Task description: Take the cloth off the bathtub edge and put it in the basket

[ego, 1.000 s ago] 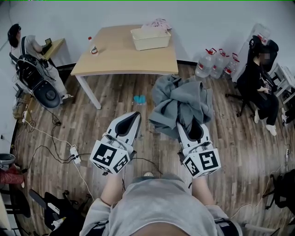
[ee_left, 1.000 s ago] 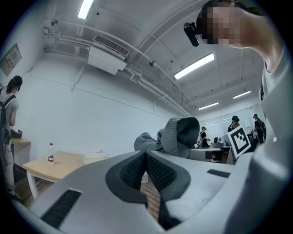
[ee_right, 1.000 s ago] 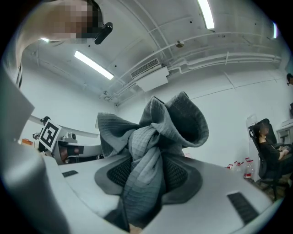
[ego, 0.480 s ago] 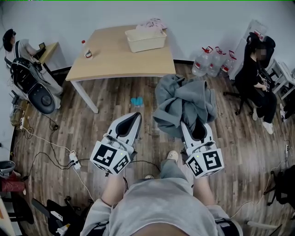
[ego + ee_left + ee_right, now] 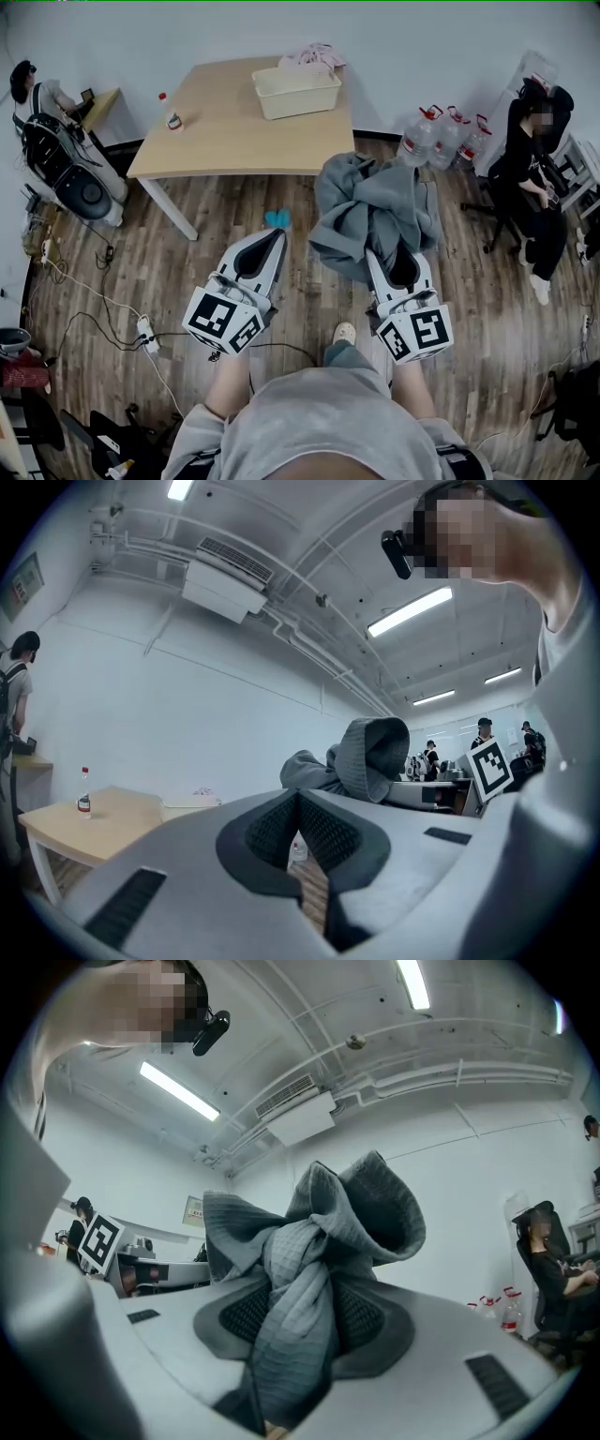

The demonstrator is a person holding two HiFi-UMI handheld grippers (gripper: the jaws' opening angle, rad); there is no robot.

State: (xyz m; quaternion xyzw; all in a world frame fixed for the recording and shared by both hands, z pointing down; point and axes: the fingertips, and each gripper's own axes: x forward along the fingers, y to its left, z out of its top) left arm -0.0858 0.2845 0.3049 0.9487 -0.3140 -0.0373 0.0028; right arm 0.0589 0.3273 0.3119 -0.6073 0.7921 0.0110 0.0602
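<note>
A bulky grey cloth (image 5: 375, 202) hangs bunched from my right gripper (image 5: 386, 255), whose jaws are shut on it; in the right gripper view the cloth (image 5: 309, 1241) fills the gap between the pads and piles up above the gripper (image 5: 300, 1312). My left gripper (image 5: 276, 236) is held level beside it, shut and holding nothing; its pads meet in the left gripper view (image 5: 298, 801), where the cloth (image 5: 370, 757) shows to the right. The cream basket (image 5: 295, 91) stands on the far side of the wooden table (image 5: 234, 131) ahead.
A small bottle (image 5: 172, 119) stands on the table and a pink cloth (image 5: 314, 52) lies behind the basket. Water jugs (image 5: 441, 136) and a seated person (image 5: 530, 159) are at the right. Another person (image 5: 52, 103) and floor cables (image 5: 122, 309) are at the left. A blue scrap (image 5: 277, 218) lies on the floor.
The person has stepped forward, so the table and basket are a little nearer. Both grippers travelled with them, side by side, the cloth still in the right one.
</note>
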